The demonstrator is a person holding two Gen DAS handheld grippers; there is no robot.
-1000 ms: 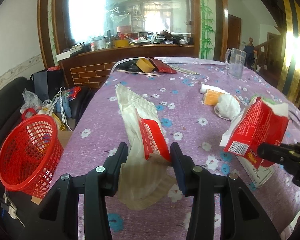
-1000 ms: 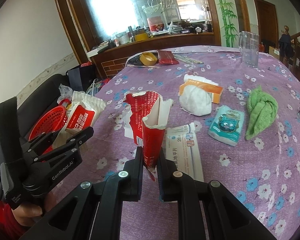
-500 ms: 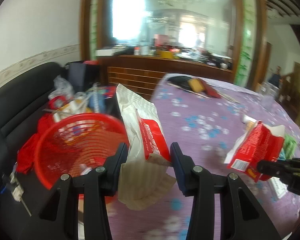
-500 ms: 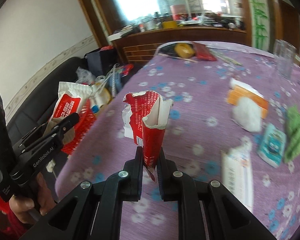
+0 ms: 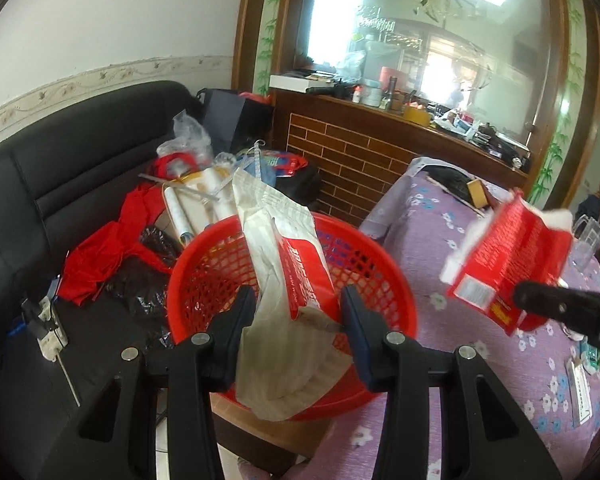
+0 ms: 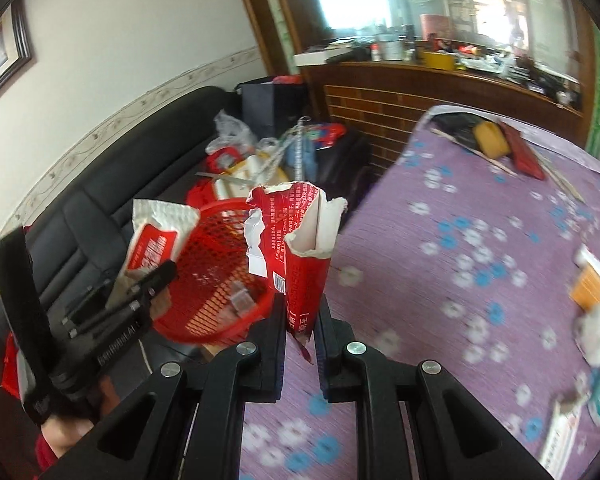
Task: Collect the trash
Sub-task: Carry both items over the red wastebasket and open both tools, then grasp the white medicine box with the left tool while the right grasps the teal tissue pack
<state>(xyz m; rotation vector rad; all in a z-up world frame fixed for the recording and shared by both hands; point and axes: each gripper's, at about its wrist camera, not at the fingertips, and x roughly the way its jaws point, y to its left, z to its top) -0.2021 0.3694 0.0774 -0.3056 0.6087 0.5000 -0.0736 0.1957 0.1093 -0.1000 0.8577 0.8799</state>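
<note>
Black fingers of the left gripper pinch a white-and-red wrapper above the red mesh basket, while the right gripper clamps a torn red carton over the purple floral tablecloth

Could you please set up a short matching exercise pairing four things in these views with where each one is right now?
Things:
1. white and red bag
2. torn red carton
3. red basket
4. yellow tape roll

Places:
A. on the far end of the purple tablecloth
B. gripped in the right tool
C. beside the table, below the left tool
D. gripped in the left tool

Pairs: 1-D, 2-B, 3-C, 4-A
</note>
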